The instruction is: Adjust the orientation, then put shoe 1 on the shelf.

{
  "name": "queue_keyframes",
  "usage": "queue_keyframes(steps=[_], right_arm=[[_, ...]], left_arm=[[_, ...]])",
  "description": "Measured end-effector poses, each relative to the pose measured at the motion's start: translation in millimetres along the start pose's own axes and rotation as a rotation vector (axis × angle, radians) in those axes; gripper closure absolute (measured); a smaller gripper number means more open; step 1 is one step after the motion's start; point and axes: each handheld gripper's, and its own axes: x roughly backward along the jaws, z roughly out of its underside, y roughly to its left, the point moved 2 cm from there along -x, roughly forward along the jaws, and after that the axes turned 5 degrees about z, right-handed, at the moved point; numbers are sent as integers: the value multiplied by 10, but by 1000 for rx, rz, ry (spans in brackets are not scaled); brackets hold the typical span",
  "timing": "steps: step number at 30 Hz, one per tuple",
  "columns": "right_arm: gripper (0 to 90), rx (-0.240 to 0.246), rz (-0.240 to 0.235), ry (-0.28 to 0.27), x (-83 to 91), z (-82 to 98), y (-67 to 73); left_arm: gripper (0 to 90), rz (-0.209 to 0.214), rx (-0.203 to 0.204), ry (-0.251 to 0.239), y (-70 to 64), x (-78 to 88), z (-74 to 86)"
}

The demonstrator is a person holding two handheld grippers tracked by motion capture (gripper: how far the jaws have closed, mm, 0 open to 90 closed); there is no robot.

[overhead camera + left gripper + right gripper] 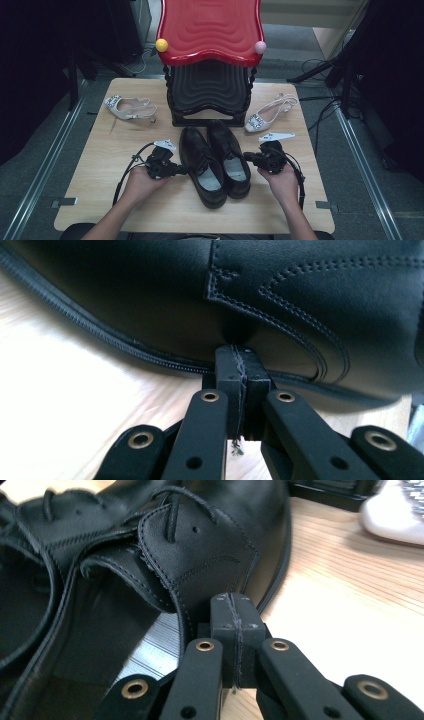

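Observation:
Two black lace-up leather shoes lie side by side in the middle of the wooden table (100, 200), toes pointing away from me. My left gripper (182, 170) is shut with nothing between its jaws, and its tip rests against the outer side of the left shoe (200, 162). In the left gripper view the closed tip (241, 352) meets the shoe's leather wall (310, 290) just above the sole. My right gripper (246, 157) is also shut and empty, at the outer side of the right shoe (227, 150). Its tip (234, 600) sits beside that shoe's lace flap (200, 545).
A red-topped rack (210, 25) with a black lower shelf stands at the table's back centre. One pale jewelled heel (127, 107) lies at the back left, and another (270, 114) lies at the back right, close to my right gripper. Cables run along the floor at right.

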Motion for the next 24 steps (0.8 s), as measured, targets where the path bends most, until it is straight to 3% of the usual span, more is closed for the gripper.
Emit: queue_keyframes(steps=[5, 9, 11, 17, 24], right_arm=[[891, -27, -3, -27, 110, 4, -105], [877, -30, -18, -49, 192, 5, -93], [871, -20, -16, -54, 226, 2, -70], [841, 3, -43, -68, 311, -17, 48], [797, 50, -77, -61, 309, -19, 232]], left_arm=[[883, 21, -23, 13, -60, -40, -9], [763, 10, -38, 6, -82, 36, -10], [729, 28, -29, -11, -91, 88, -18], [623, 20, -24, -44, -86, 214, -30], [517, -32, -28, -75, -32, 342, -18]])
